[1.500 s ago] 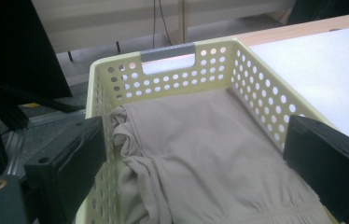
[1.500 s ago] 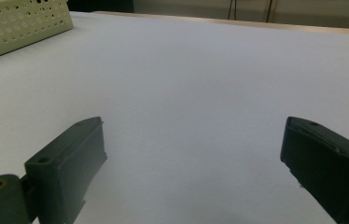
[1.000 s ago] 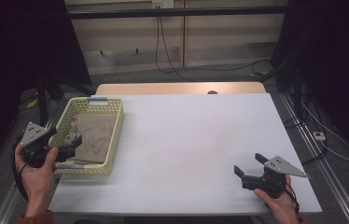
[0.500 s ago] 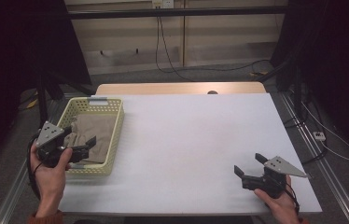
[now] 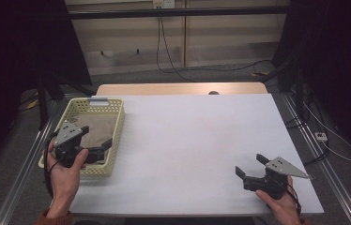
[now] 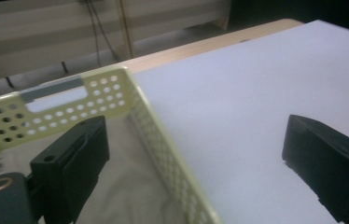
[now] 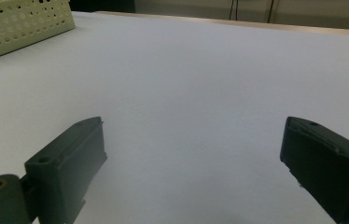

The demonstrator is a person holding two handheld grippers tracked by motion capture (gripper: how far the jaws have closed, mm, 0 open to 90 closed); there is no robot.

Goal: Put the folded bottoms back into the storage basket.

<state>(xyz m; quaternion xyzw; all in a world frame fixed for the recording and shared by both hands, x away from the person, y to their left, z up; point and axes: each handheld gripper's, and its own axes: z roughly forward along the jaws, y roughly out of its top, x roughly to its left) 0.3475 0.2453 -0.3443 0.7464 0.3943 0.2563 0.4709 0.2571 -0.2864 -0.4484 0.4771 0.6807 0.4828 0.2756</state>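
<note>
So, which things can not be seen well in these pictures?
- Cloth in the basket: high view, its near part is behind the left gripper.
- Basket: right gripper view, cut by the top-left edge.
- Right gripper: right gripper view, jaw bases cut by the bottom edge.

Dim surroundings, evenly lit table, softly blurred close-ups.

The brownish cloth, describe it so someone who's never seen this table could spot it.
Start at the white table and go to its left edge, where a pale yellow perforated basket sits. The brownish cloth lies crumpled inside it, the one soft thing there, beside the open left tongs.
</note>
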